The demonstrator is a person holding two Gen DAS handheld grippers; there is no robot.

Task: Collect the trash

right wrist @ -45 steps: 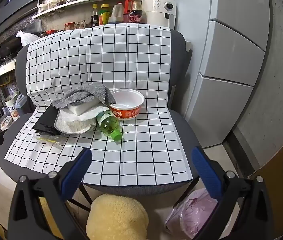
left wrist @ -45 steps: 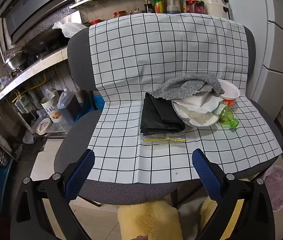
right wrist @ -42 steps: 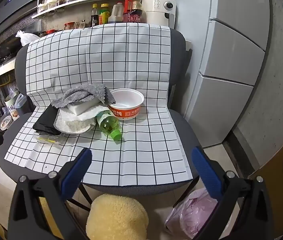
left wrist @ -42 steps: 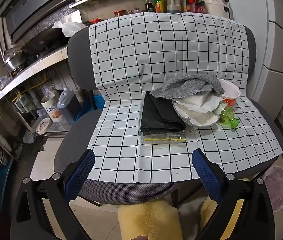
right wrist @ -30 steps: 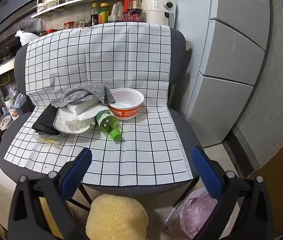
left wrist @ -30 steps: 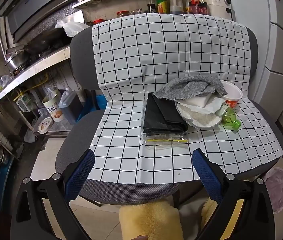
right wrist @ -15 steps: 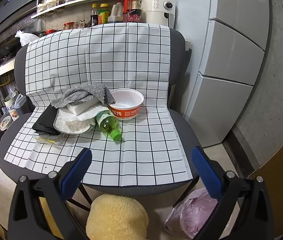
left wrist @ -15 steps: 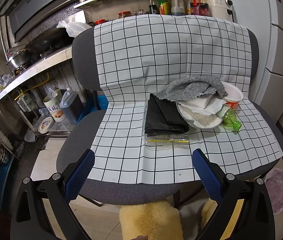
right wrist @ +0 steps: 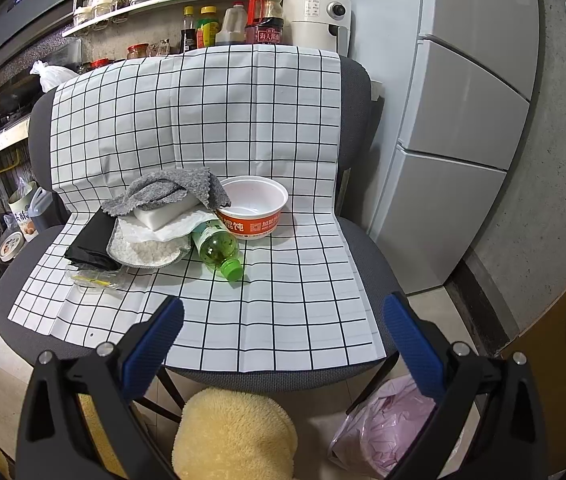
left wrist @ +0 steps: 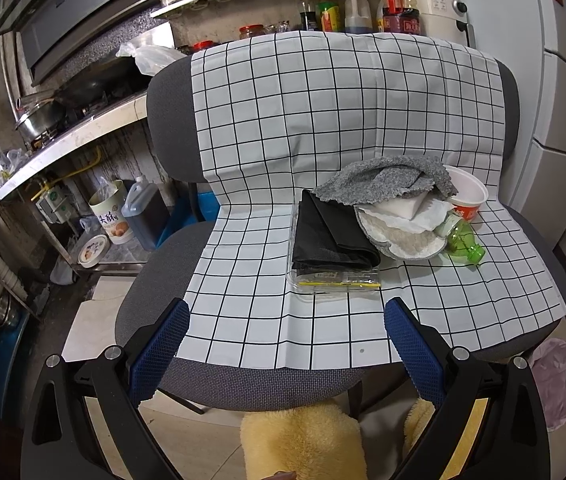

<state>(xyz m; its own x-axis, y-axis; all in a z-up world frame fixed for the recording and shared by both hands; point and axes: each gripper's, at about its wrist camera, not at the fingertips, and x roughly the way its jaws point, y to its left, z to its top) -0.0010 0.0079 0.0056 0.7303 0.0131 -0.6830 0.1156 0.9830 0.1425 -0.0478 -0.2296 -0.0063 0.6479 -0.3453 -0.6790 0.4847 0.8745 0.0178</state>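
Trash sits heaped on our checkered seat cover (right wrist: pixel 283 280), toward its back left corner: green plastic bottle (right wrist: pixel 217 248) lying on its side, touching the instant-noodle bowl (right wrist: pixel 253 206), beside a grey cloth (left wrist: pixel 383 186) and folded black bag (left wrist: pixel 329 236). We hold left gripper (left wrist: pixel 287 330) and right gripper (right wrist: pixel 283 328) spread wide off the seat's front edge, both empty.

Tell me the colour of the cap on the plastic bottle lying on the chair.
Bright green, on the green-tinted clear plastic bottle; clearest in the right wrist view.
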